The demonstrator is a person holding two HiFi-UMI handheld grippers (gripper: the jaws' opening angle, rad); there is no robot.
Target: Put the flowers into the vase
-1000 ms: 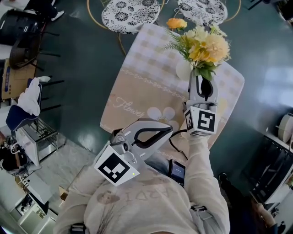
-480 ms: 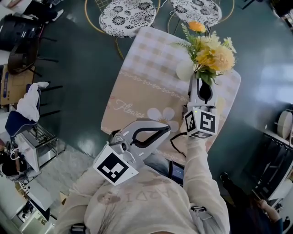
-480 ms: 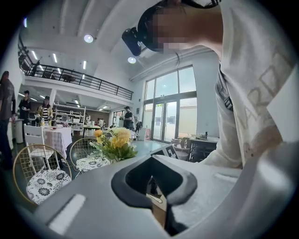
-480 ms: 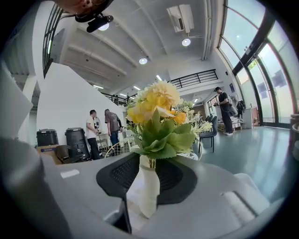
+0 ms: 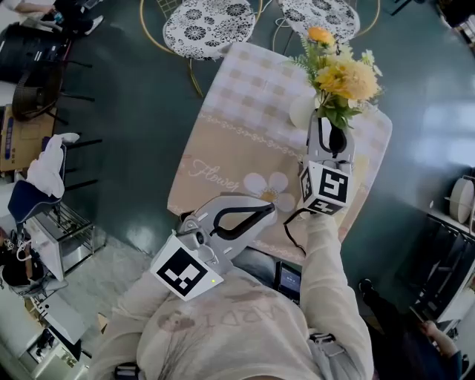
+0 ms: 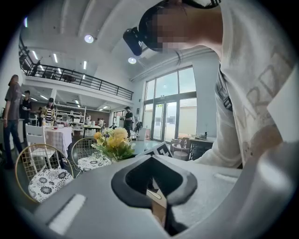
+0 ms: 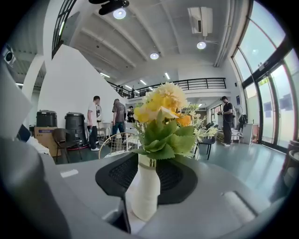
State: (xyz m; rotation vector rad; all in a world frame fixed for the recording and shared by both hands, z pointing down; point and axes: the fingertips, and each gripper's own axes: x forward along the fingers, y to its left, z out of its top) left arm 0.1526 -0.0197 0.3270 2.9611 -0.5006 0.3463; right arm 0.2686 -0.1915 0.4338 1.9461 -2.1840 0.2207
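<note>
Yellow and orange flowers [image 5: 343,78] with green leaves stand upright in a white vase [image 5: 300,111], which rests near the far right corner of the bench [image 5: 237,141], itself covered by a beige cloth, checked at its far end and printed with a daisy. Right gripper [image 5: 331,137]: reached in from the near side at the level of the vase; its fingers [image 7: 114,175] have just been opening and now stand apart, with the neck and body of the vase between the black pads, the pads not pressing on it. Left gripper [image 5: 269,209]: held low over the near edge of the bench, well apart from the vase, fingers [image 6: 122,179] closed tip to tip with nothing gripped. Beyond the far edge of the bench, two chairs [image 5: 208,22] with black-and-white patterned seats stand on a dark green floor [image 5: 141,119].
</note>
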